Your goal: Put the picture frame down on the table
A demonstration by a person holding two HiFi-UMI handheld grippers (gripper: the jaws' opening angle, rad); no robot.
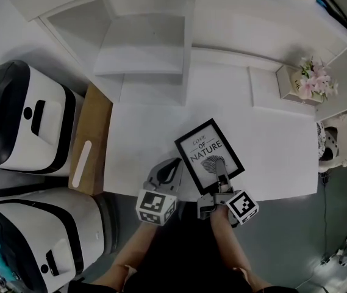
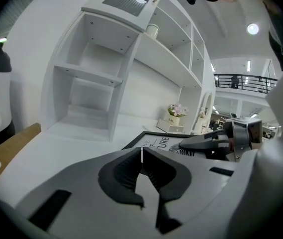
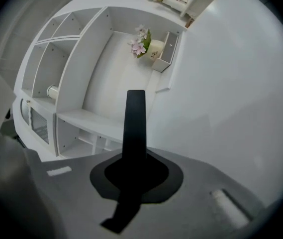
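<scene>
The picture frame (image 1: 208, 154) is black-edged with "LOVE OF NATURE" print. It sits face up, turned at an angle, low over the white table (image 1: 143, 145) near its front edge. I cannot tell whether it rests on the table. My right gripper (image 1: 222, 183) is shut on the frame's near edge. In the right gripper view that edge is a black strip (image 3: 135, 128) running up from the jaws. My left gripper (image 1: 172, 174) hovers just left of the frame, shut and empty (image 2: 142, 156). The left gripper view shows the frame (image 2: 153, 142) and the right gripper (image 2: 216, 142) ahead to the right.
A white shelving unit (image 1: 143, 47) stands along the table's back. A box with pink flowers (image 1: 310, 81) sits at the back right. A wooden board (image 1: 91, 139) borders the table's left side, with two white and black machines (image 1: 21, 121) beyond it.
</scene>
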